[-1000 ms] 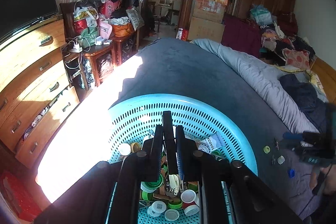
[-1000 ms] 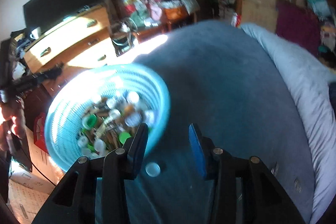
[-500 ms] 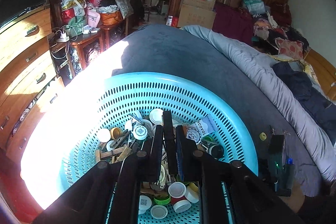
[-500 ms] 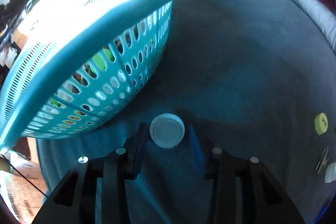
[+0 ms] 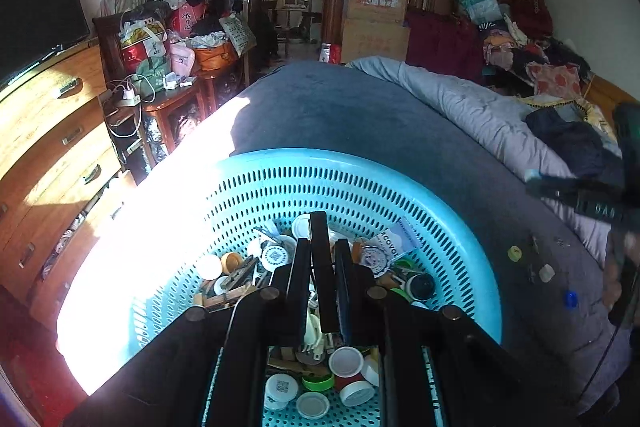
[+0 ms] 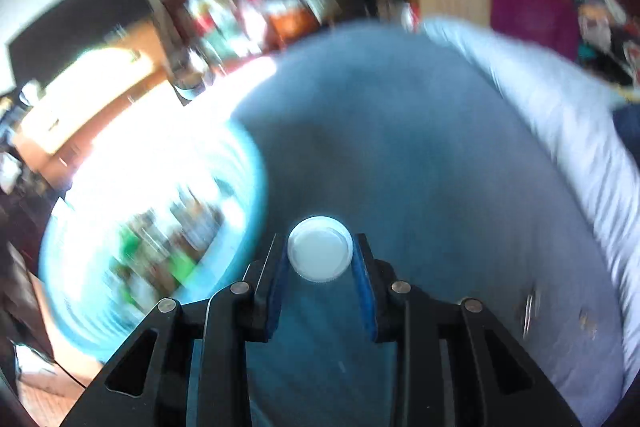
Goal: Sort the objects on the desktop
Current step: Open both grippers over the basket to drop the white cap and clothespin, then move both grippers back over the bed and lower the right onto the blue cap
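A turquoise perforated basket [image 5: 360,157] sits on the dark blue bedspread [image 5: 340,107], filled with bottle caps, wooden clothespins and a paper packet. My left gripper [image 5: 322,247] hovers over the basket's near side, shut on a thin black bar that sticks out past its fingertips. My right gripper [image 6: 320,259] is shut on a round white cap [image 6: 320,254], held above the bedspread just right of the basket [image 6: 252,179]. That view is motion-blurred. On the bed right of the basket lie a yellow cap [image 5: 515,253], a small white piece [image 5: 546,273] and a blue cap [image 5: 571,299].
A pale folded quilt [image 5: 460,99] runs along the bed's right side, with clothes piled beyond it. A wooden dresser [image 5: 48,131] and a cluttered side table [image 5: 168,95] stand to the left. A person's hand [image 5: 618,267] shows at the right edge.
My right gripper dropped to the white cap lying beside the basket, closed on it and lifted it off the bedspread. My left gripper sank slightly toward the basket, still shut.
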### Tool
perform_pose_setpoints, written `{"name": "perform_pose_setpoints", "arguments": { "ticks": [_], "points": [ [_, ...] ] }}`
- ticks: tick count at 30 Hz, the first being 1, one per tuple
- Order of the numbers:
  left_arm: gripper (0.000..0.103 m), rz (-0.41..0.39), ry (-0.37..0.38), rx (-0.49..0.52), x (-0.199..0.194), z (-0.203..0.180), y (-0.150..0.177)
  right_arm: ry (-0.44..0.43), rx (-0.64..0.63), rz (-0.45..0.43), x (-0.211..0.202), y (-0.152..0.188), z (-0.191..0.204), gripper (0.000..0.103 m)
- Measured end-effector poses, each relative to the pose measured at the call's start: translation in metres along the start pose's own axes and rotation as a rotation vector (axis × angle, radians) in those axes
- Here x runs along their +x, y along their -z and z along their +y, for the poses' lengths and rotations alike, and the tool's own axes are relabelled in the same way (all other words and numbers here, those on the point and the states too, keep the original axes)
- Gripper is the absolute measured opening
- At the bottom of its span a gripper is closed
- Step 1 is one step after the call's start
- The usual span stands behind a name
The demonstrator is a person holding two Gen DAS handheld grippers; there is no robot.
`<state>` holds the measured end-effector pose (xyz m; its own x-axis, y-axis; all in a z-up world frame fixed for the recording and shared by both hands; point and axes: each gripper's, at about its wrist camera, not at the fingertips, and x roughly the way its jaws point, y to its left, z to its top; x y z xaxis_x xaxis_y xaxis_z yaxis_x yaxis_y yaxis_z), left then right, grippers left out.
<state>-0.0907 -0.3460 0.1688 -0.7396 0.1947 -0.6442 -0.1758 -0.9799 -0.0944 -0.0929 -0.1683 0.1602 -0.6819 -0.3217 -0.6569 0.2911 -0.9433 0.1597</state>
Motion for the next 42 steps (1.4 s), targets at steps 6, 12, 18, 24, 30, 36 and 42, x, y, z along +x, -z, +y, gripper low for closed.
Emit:
{"name": "perform_pose_setpoints", "arguments": {
  "ticks": [6,12,18,24,30,36,42],
  "points": [
    [0.012,-0.059,0.089,-0.042,-0.021,0.006,-0.002,-0.118,-0.121,-0.109,-0.038,-0.052,0.071,0.03],
    [0.012,-0.086,0.085,-0.047,-0.034,0.012,0.002,-0.174,-0.164,-0.103,-0.031,-0.055,0.11,0.03],
    [0.012,-0.08,0.057,-0.053,-0.036,0.017,0.004,-0.193,-0.171,-0.084,-0.019,-0.05,0.122,0.03],
    [0.012,-0.074,0.046,-0.044,-0.032,0.012,0.004,-0.209,-0.169,-0.051,-0.003,-0.049,0.126,0.031],
    [0.035,-0.088,0.036,-0.027,-0.035,0.007,0.003,-0.229,-0.152,-0.058,-0.007,-0.047,0.125,0.058],
    [0.045,-0.09,0.047,-0.016,-0.047,-0.004,0.003,-0.183,-0.103,-0.142,-0.039,-0.027,0.097,0.071],
    [0.047,-0.081,0.22,0.167,-0.064,-0.084,0.021,0.026,0.053,-0.077,-0.064,0.092,-0.003,0.089]
  ]
}}
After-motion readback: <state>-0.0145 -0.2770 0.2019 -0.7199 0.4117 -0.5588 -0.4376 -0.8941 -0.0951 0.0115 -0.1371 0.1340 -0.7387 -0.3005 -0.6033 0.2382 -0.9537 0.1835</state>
